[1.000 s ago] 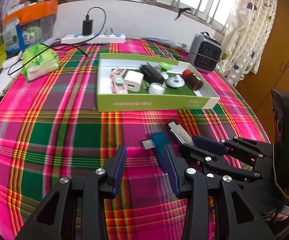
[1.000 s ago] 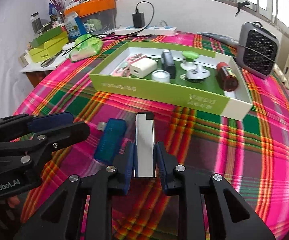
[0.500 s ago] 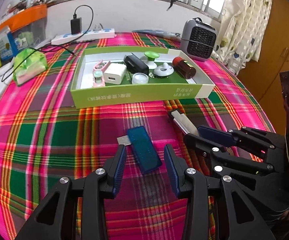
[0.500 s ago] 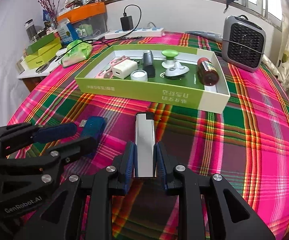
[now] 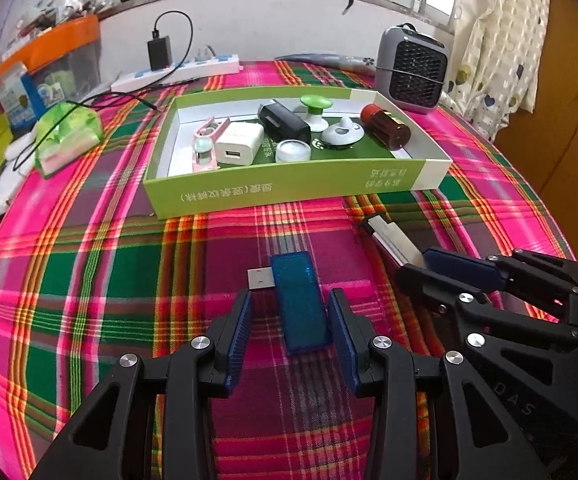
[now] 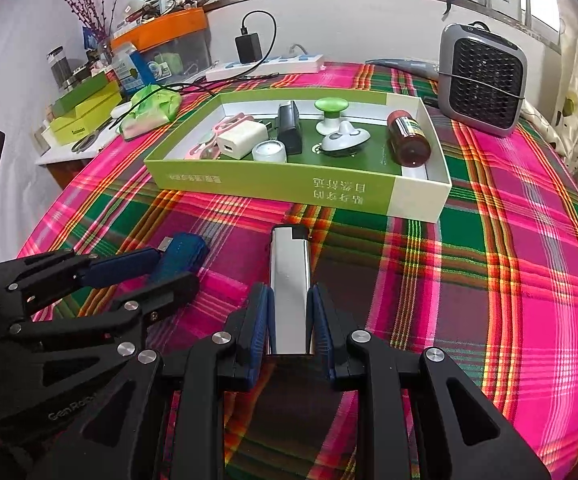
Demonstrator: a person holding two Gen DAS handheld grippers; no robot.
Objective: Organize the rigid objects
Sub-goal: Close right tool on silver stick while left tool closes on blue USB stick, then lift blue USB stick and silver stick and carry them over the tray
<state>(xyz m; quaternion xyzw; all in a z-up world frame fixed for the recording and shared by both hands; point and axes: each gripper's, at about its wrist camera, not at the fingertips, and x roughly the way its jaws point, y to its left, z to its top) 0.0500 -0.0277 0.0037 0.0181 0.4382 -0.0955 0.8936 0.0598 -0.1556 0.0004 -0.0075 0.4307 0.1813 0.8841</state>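
Listing by view, left wrist first.

Left wrist view:
- My left gripper (image 5: 289,320): jaws apart, straddling the blue USB stick (image 5: 299,300); a gap shows on the left side, while the right pad looks close to the casing, contact not certain.
- Blue USB stick: flat on the plaid tablecloth (image 5: 89,280), long axis running along my fingers, metal plug end pointing away toward the green tray (image 5: 289,188). Rear half lies between the pads; closing should catch it across its narrow width.
- Green tray: straight ahead beyond the stick, already holding a white charger (image 5: 239,144), a black adapter (image 5: 285,122) and a brown bottle (image 5: 385,128), among other small items.
- My right gripper (image 5: 421,264): off to the right, a silver lighter (image 5: 389,236) projecting from its tips.

Right wrist view:
- Right gripper (image 6: 289,320): clamped on the silver lighter (image 6: 291,288), pads on both long sides.
- Silver lighter: long axis in line with the fingers, cap end toward the tray (image 6: 289,192), which stands near and directly ahead.
- Left gripper (image 6: 149,272): at lower left, the blue stick (image 6: 181,254) between its fingers.

Judgement: the right hand looks ready to carry first; the left has yet to close.
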